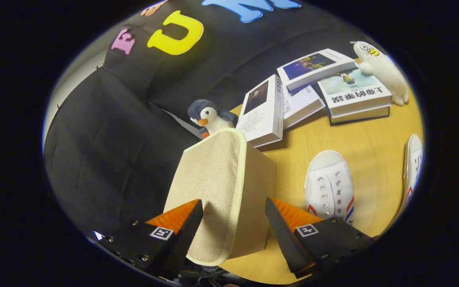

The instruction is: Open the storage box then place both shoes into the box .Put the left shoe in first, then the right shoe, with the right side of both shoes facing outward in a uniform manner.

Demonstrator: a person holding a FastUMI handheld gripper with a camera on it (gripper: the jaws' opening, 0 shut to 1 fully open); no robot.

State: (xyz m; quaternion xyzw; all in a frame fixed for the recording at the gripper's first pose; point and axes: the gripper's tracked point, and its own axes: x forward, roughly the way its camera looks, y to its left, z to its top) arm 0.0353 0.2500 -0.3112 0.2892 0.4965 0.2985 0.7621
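Gripper: spread wide, straddling the storage box lid, not clamped. Two white shoes on counter, lower right.

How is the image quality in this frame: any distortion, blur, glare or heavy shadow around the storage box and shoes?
Gripper view: strong fisheye bending, so the storage box between the open tongs looks tilted; focus is sharp on the box weave and the white shoe; the second shoe is squeezed at the rim; soft shadows lie under the books on the wooden table; no harsh glare.
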